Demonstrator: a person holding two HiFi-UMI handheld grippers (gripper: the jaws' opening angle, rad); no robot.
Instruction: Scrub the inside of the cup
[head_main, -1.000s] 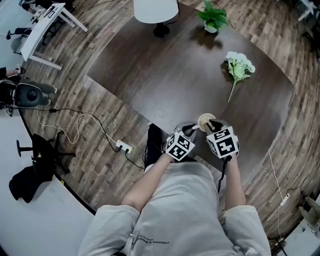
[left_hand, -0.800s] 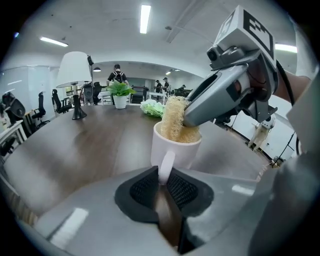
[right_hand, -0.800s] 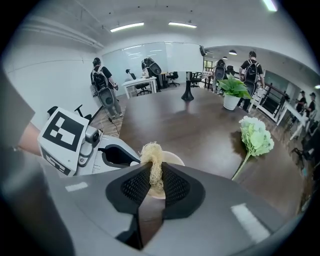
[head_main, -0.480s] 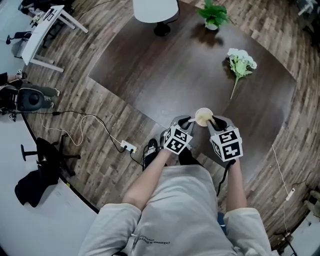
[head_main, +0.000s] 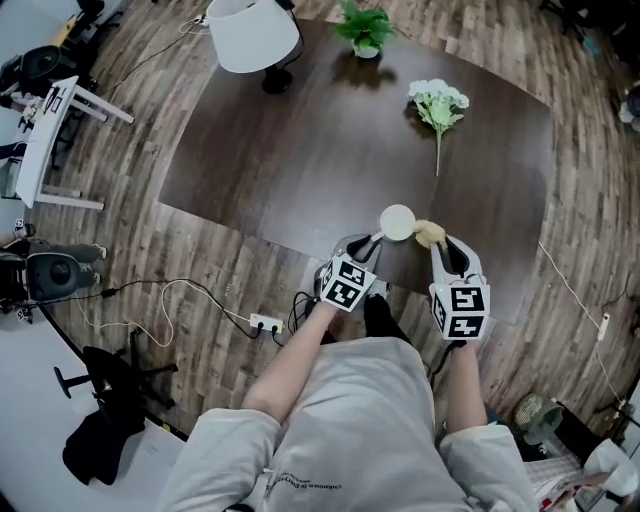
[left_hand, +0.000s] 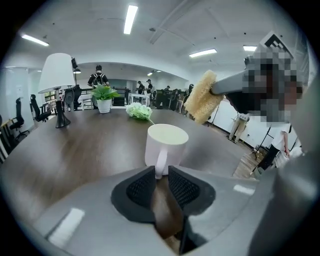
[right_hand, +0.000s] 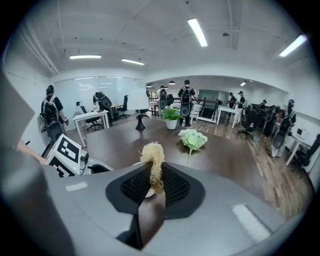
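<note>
1. The left tongs (left_hand: 160, 174) are seen closed on the handle (left_hand: 160, 161) of the white cup (left_hand: 166, 142), with the two black pads pinched against it from either side.
2. The cup is held upright, mouth up, straight ahead of the left tongs, with its body just past their tips.
3. In the head view the cup (head_main: 397, 222) is found over the near edge of the dark bench (head_main: 300, 150), right at the tip of the left tongs (head_main: 372, 243).
4. Whether the cup's base is set down on the bench or carried just above it cannot be told.
5. The right tongs (right_hand: 154, 179) are clamped on a straw-coloured loofah pad (right_hand: 153, 155). It is gripped by its lower part, and its frayed top is left standing up above the black pads.
6. In the head view the loofah pad (head_main: 430, 234) is spotted just beside the cup, on its right and outside the rim, at the tip of the right tongs (head_main: 438, 243).
7. In the left gripper view the loofah pad (left_hand: 201, 97) is shown above and to the right of the cup's mouth, apart from it and wholly outside the cup.
8. Further back on the bench a bunch of white flowers (head_main: 437, 103) is laid flat. A potted plant (head_main: 365, 28) and a white-shaded lamp (head_main: 252, 35) are stood at the far edge, all well apart from the cup.
</note>
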